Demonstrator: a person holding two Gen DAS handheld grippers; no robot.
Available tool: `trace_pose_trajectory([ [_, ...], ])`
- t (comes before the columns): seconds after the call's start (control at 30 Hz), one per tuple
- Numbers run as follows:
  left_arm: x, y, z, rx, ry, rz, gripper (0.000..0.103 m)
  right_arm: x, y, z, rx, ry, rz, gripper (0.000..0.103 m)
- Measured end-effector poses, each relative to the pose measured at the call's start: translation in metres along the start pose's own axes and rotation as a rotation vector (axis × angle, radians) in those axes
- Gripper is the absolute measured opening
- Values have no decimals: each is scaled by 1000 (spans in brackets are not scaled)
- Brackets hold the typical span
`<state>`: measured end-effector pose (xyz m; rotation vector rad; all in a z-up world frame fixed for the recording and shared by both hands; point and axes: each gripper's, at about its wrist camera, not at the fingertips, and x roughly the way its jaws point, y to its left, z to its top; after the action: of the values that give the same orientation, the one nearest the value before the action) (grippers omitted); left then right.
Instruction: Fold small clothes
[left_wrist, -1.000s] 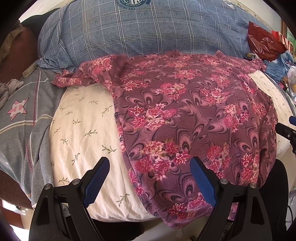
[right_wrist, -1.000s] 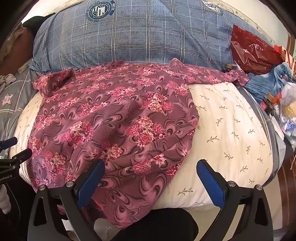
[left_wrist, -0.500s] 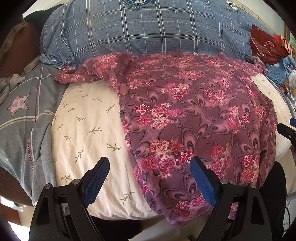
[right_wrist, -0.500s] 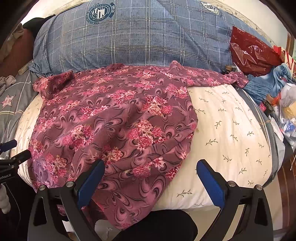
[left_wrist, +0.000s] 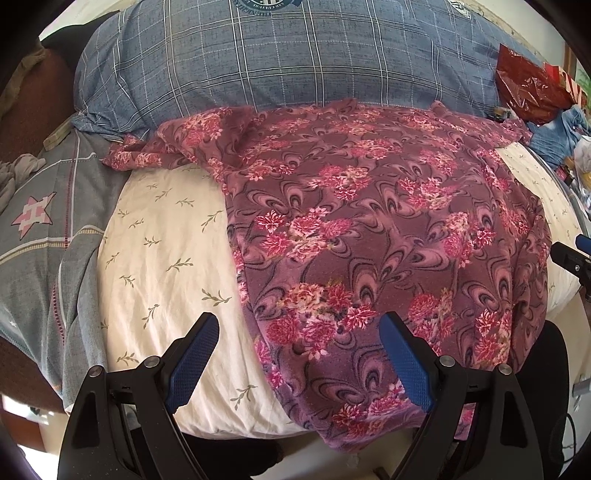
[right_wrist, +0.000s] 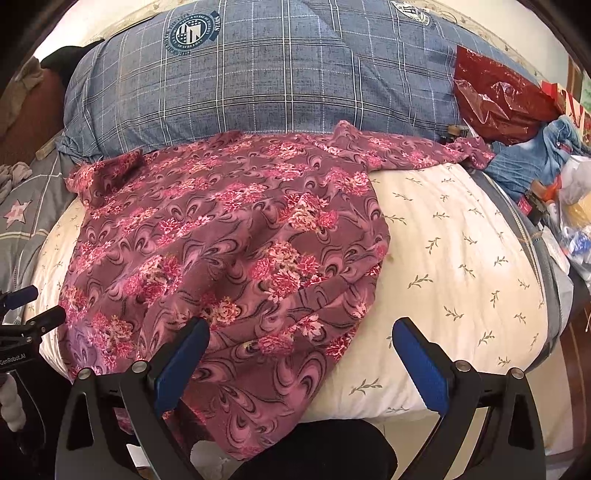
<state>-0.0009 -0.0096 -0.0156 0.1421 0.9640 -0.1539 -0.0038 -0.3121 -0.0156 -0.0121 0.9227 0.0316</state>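
A purple garment with pink flowers lies spread flat on a cream pillow with a leaf print. Its sleeves reach out to both sides along the far edge, and its hem hangs over the near edge. My left gripper is open above the garment's near left side, with nothing between its blue pads. My right gripper is open too, over the garment's near right edge. Each gripper's tip shows at the side of the other's view.
A blue checked pillow lies right behind the garment. A grey cloth with a star patch lies at the left. At the right are a dark red plastic bag, blue denim and clutter. The near pillow edge drops off.
Both grippers have drifted a little left and forward over the garment. The cloth has not moved, and both stay open.
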Motion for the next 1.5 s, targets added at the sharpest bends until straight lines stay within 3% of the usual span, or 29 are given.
trace_pose_trajectory([
  [0.2,7,9,6,-31,20,19,89,4,-10,0,38,5,16,99],
  [0.33,15,52,13,-197,52,17,88,9,-45,0,166,20,16,99],
  [0.47,28,66,14,-254,110,6,88,15,-71,-8,273,58,55,99],
  [0.67,57,39,10,-230,230,-126,88,21,-45,-12,268,85,214,98],
  [0.8,62,32,14,-215,209,-111,89,28,-13,-14,217,125,289,95],
  [0.83,62,32,14,-223,207,-124,87,32,-6,-15,199,144,280,91],
  [0.87,62,33,14,-232,204,-144,79,38,-1,-17,189,162,266,88],
  [0.9,61,34,15,-246,198,-154,70,43,2,-19,191,174,246,79],
  [0.93,60,36,15,-254,191,-156,44,47,3,-20,199,178,211,69],
  [0.97,59,39,17,-259,190,-161,29,46,1,-19,208,154,188,62],
  [1.0,58,44,17,-272,197,-164,11,43,-3,-18,216,127,185,33],
  [1.03,60,53,18,-301,206,-186,7,42,-6,-17,223,123,203,1],
  [1.07,60,59,19,-324,215,-207,6,42,-15,-16,241,133,245,0],
  [1.17,54,74,20,-359,214,-245,6,33,-42,-16,279,119,273,0],
  [1.33,48,82,20,-375,213,-271,6,9,-107,-28,420,79,154,0],
  [1.4,47,77,17,-360,215,-284,9,9,-113,-33,457,86,126,8],
  [1.47,47,68,12,-343,221,-300,35,9,-112,-35,496,92,178,12],
  [1.5,47,63,9,-340,224,-325,44,9,-111,-36,509,97,199,26],
])
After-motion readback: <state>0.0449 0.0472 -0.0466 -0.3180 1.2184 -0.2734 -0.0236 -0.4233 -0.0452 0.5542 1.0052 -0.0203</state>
